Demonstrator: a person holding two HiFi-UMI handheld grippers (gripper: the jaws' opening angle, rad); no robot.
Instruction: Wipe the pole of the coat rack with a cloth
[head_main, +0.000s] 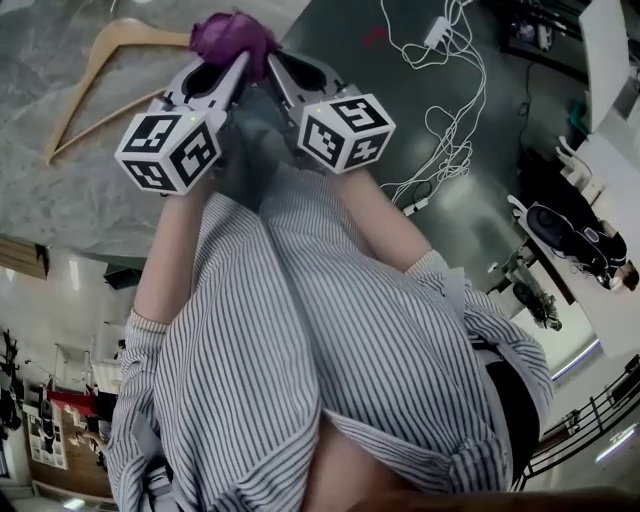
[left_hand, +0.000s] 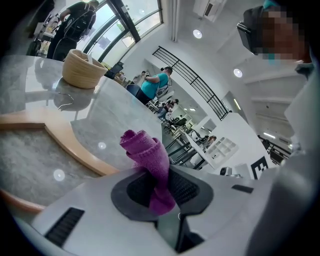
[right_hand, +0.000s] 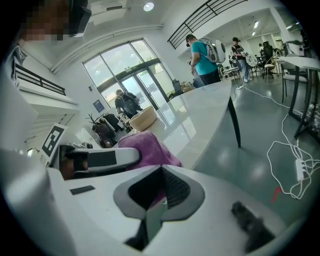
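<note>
we've got the cloth pinched in our left gripper, right gripper nipping its edge too, just beside the hanger. no coat rack pole anywhere in view, so wiping isn't started.

The purple cloth, bunched into a crumpled roll, stands upright, pinched in the left claw.

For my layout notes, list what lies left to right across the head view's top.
wooden hanger → left gripper → right gripper → white power strip. The purple cloth overlaps both grippers, so it is left out.
</note>
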